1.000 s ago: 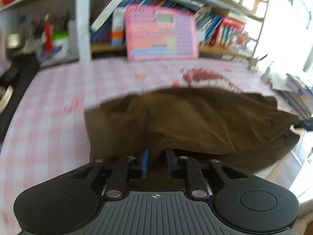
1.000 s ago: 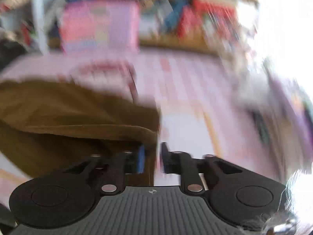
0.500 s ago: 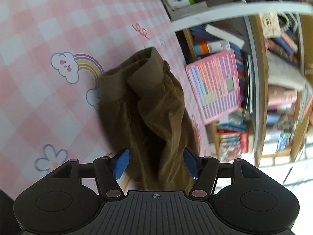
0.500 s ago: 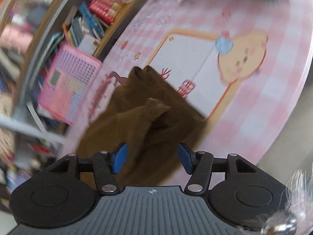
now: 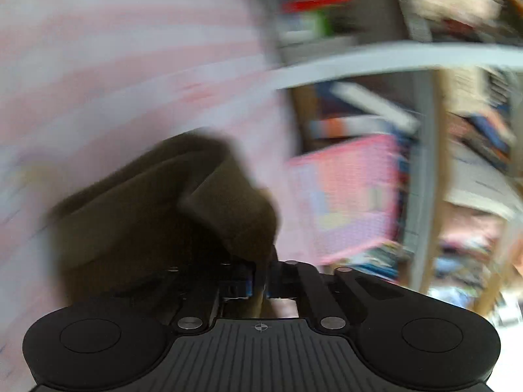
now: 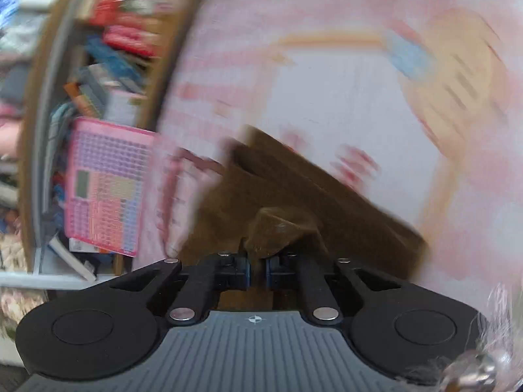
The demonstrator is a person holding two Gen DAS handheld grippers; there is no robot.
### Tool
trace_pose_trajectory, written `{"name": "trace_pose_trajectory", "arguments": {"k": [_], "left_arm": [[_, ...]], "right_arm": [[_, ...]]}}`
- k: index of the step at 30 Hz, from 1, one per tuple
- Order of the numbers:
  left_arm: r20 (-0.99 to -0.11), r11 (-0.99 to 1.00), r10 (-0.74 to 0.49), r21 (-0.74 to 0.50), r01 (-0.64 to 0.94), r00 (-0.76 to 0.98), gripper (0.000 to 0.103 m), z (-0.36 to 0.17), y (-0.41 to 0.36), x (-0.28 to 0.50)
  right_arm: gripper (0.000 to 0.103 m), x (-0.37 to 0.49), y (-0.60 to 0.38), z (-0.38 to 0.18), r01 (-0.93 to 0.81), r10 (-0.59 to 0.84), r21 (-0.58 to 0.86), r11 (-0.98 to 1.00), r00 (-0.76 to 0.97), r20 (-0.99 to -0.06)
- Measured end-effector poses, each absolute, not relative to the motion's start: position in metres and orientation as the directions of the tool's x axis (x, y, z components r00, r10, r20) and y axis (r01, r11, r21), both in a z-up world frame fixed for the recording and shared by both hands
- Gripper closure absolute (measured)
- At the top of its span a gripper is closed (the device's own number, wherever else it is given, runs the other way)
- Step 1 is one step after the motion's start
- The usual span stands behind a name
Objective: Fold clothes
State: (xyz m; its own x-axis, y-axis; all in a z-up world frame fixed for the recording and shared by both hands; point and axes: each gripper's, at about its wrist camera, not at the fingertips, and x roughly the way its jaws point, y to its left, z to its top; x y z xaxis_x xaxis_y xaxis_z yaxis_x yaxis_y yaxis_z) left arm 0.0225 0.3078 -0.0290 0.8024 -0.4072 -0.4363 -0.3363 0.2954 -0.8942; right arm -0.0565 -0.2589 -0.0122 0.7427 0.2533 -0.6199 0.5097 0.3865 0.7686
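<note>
A brown garment [image 5: 157, 209] lies bunched on the pink checked tablecloth [image 5: 98, 65]. My left gripper [image 5: 260, 281] is shut on a fold of it at its near edge. In the right wrist view the same brown garment [image 6: 294, 196] stretches away over the cloth, and my right gripper [image 6: 257, 269] is shut on a raised fold of it. Both views are blurred by motion.
A bookshelf [image 5: 408, 130] with books and a pink chart board [image 5: 346, 192] stands behind the table; the board also shows in the right wrist view [image 6: 104, 183]. The tablecloth [image 6: 359, 91] carries a printed framed cartoon picture beyond the garment.
Half a second ago both grippers were open over the garment. Now both have shut on folds of it, and both cameras are moving.
</note>
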Motion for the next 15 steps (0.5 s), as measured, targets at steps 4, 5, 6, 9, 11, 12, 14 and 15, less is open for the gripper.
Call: {"name": "trace_pose_trajectory", "arguments": {"k": [4,5,6,9,11,12,14,15], "left_arm": [[-0.267,0.368,-0.429,-0.924,-0.103,0.863,0.100,0.032,0.308,0.025],[-0.247,0.368,-0.429,-0.926,-0.081,0.869,0.100,0.033,0.310,0.016],[-0.229,0.368,-0.429,-0.928,-0.062,0.874,0.100,0.032,0.313,0.007],[-0.368,0.356,-0.433,-0.909,-0.219,0.823,0.099,-0.023,0.321,-0.026],[-0.493,0.347,-0.437,-0.864,-0.365,0.752,0.099,-0.071,0.321,-0.043],[-0.526,0.352,-0.434,-0.846,-0.400,0.731,0.099,-0.086,0.320,-0.047],[-0.554,0.351,-0.427,-0.830,-0.434,0.715,0.099,-0.102,0.318,-0.050],[-0.549,0.343,-0.422,-0.833,-0.433,0.721,0.099,-0.104,0.317,-0.050]], "right_arm": [[0.099,-0.044,-0.261,0.058,0.282,0.240,0.827,0.486,0.867,-0.437],[0.099,-0.054,-0.262,0.067,0.249,0.240,0.833,0.494,0.882,-0.406],[0.099,-0.064,-0.262,0.075,0.215,0.240,0.838,0.501,0.896,-0.374],[0.099,-0.097,-0.262,0.061,0.256,0.240,0.834,0.489,0.879,-0.411],[0.099,-0.117,-0.260,0.024,0.378,0.237,0.802,0.462,0.819,-0.523],[0.099,-0.123,-0.258,0.002,0.453,0.233,0.770,0.450,0.773,-0.591],[0.099,-0.132,-0.254,-0.033,0.560,0.224,0.705,0.435,0.691,-0.687],[0.099,-0.133,-0.252,-0.039,0.575,0.216,0.691,0.439,0.679,-0.702]]}}
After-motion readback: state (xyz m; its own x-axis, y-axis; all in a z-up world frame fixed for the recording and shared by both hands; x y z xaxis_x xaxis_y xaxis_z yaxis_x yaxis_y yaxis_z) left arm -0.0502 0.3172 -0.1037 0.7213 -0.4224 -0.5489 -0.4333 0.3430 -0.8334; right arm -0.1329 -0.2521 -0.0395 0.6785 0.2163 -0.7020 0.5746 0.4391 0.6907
